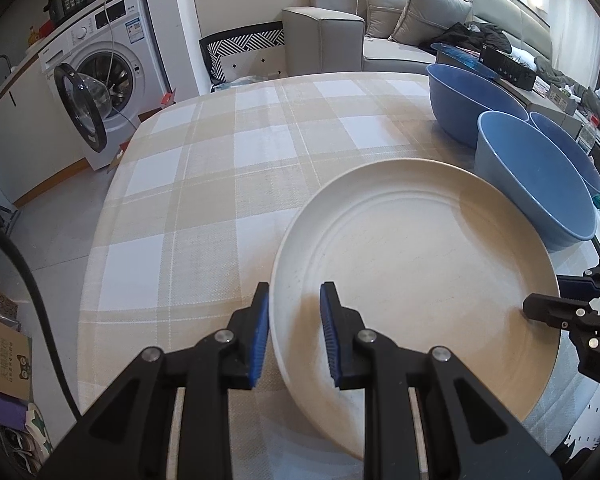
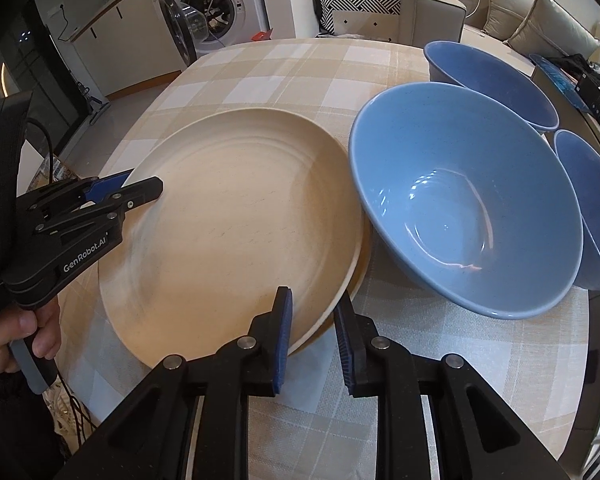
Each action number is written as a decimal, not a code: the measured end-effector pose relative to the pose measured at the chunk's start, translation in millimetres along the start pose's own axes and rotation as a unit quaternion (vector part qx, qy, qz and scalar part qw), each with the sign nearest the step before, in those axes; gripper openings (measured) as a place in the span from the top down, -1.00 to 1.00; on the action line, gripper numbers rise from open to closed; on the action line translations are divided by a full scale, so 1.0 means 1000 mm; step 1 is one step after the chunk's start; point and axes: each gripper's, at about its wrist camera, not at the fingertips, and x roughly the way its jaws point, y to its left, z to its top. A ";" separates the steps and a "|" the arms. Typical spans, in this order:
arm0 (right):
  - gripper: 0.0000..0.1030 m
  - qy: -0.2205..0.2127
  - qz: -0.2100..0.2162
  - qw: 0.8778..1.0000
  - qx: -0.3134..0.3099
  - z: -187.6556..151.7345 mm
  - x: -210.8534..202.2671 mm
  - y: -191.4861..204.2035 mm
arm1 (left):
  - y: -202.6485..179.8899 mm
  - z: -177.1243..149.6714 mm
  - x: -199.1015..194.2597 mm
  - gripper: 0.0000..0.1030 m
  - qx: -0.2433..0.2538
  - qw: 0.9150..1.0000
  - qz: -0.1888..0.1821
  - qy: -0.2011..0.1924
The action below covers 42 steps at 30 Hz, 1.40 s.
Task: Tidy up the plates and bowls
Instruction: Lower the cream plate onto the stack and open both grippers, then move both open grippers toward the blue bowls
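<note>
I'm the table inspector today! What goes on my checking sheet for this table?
Surface: checked tablecloth, lying flat.
Job's things: top plate over a lower plate; near bowl, far bowl and right bowl, all blue and upright.
Clutter: nothing seen on the cloth.
Grippers: left gripper and right gripper appear clamped on the top plate's rim, on opposite sides.
Cables: black cable beside the table.
Surroundings: washing machine, door open; sofa.

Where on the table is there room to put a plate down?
The checked tablecloth is bare from the cream plate to the far edge by the washing machine. The side with the three blue bowls is crowded, rims nearly touching.
</note>
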 end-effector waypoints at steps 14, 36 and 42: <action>0.26 -0.029 -0.012 1.000 -0.003 -0.004 -0.005 -0.007 | 0.006 -0.005 0.008 0.51 -0.010 1.000 -0.016 0.006; -0.59 -0.066 0.035 0.997 -0.015 -0.012 -0.017 0.002 | 0.013 -0.024 -0.028 -0.01 -0.022 0.998 -0.047 -0.032; -0.67 -0.081 0.044 0.995 -0.021 -0.010 -0.026 0.004 | 0.008 -0.024 -0.041 -0.03 -0.023 0.998 -0.045 -0.048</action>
